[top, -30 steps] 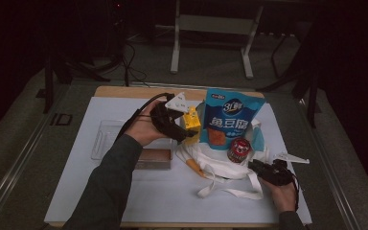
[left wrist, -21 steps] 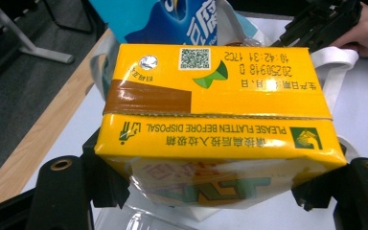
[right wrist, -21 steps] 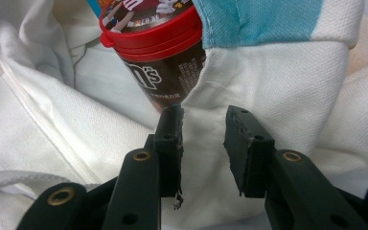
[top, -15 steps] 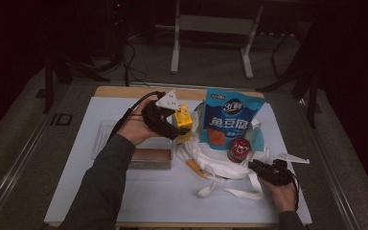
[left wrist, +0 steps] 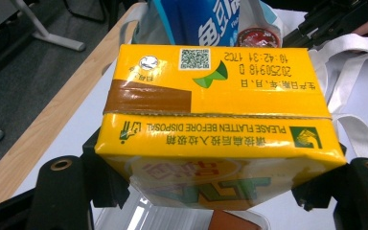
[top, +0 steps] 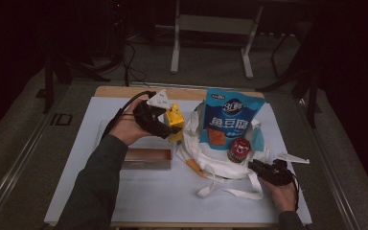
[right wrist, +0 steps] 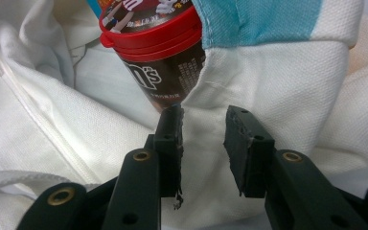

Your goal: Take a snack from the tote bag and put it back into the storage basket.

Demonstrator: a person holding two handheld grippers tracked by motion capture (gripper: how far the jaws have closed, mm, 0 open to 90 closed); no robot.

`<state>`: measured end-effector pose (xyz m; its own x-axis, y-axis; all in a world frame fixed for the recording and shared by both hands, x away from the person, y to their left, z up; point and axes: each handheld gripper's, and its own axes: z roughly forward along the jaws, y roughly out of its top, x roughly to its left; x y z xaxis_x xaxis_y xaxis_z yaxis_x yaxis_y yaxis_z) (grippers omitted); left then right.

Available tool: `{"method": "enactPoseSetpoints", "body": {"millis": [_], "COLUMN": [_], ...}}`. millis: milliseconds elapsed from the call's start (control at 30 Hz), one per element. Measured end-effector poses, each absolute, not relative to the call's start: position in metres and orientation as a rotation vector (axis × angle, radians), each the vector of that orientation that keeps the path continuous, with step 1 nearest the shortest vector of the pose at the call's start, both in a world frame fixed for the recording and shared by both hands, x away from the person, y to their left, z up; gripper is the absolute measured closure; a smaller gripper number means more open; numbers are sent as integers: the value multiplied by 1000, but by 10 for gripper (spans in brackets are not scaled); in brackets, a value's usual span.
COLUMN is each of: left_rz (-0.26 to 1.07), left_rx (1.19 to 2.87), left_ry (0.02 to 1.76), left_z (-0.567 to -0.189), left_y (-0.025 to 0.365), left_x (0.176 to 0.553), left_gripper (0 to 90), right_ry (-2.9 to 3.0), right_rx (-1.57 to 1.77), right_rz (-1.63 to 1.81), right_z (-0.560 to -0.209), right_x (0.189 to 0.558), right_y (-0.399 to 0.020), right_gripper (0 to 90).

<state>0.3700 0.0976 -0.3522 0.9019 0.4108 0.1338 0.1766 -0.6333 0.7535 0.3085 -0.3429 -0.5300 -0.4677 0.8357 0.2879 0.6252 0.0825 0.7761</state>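
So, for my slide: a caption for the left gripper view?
Left gripper clamps a yellow drink carton before the white tote bag.

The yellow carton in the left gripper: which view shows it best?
The left gripper view: the yellow carton sits close between the jaws, its printing readable. The high view shows it small, partly hidden behind the left gripper, beside the white bag. The right gripper view faces the bag's cloth.
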Motion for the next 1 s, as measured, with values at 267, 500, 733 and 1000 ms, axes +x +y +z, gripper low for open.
{"method": "enactPoseSetpoints", "body": {"millis": [267, 500, 733, 1000], "left_rz": [380, 392, 400, 400], "left_rx": [2270, 2276, 2282, 2285], "left_ry": [451, 495, 521, 577], "left_z": [-356, -359, -360, -369], "left_y": [106, 116, 124, 135], "left_x": [373, 375, 376, 378], "left_gripper": [288, 288, 288, 288], "right_ry": [2129, 2129, 2129, 2129], "right_rx": [1473, 1472, 1471, 1471], "right_rz": [1329, 1327, 1327, 1326], "right_z": [-530, -530, -530, -530], "right_x": [309, 308, 308, 308], "right_y": [-343, -343, -343, -343], "right_gripper": [671, 671, 671, 671]}}
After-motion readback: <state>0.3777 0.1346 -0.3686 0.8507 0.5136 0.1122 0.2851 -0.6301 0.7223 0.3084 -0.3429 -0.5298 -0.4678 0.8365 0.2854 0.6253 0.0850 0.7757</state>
